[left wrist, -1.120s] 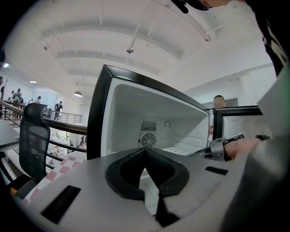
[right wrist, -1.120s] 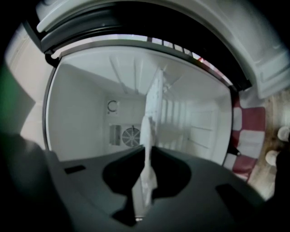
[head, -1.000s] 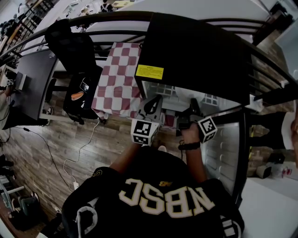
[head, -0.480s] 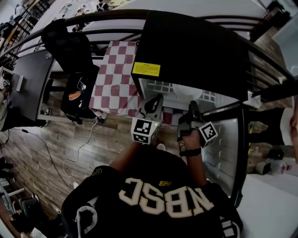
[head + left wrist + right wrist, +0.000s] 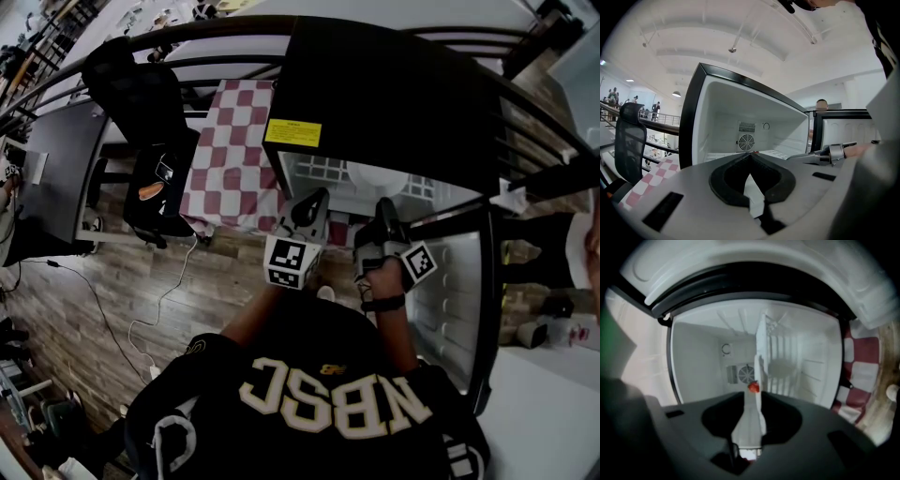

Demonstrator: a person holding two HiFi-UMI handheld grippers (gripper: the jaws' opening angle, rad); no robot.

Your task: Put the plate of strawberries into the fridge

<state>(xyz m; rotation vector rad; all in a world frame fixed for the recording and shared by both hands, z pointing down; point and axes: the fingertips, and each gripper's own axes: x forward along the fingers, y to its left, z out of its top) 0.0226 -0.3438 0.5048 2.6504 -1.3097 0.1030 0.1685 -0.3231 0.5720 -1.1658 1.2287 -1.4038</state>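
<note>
The plate of strawberries [image 5: 376,178] sits on a shelf inside the open fridge [image 5: 394,94]. The right gripper [image 5: 752,399] is released, its jaws just now narrowing loosely around the plate's rim. Beside it, the left gripper [image 5: 751,155] has its jaws clenched on nothing.

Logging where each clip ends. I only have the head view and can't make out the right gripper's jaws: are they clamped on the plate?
Observer: No. Its own view shows the right gripper with jaws apart; they have just opened, then eased partly back, with the plate's rim edge-on in the gap.
Operator: Any fruit on it?
Observer: One red strawberry shows just past the jaws.
Operator: And the other one?
Observer: The left gripper has its jaws together on nothing, facing the open fridge.
</note>
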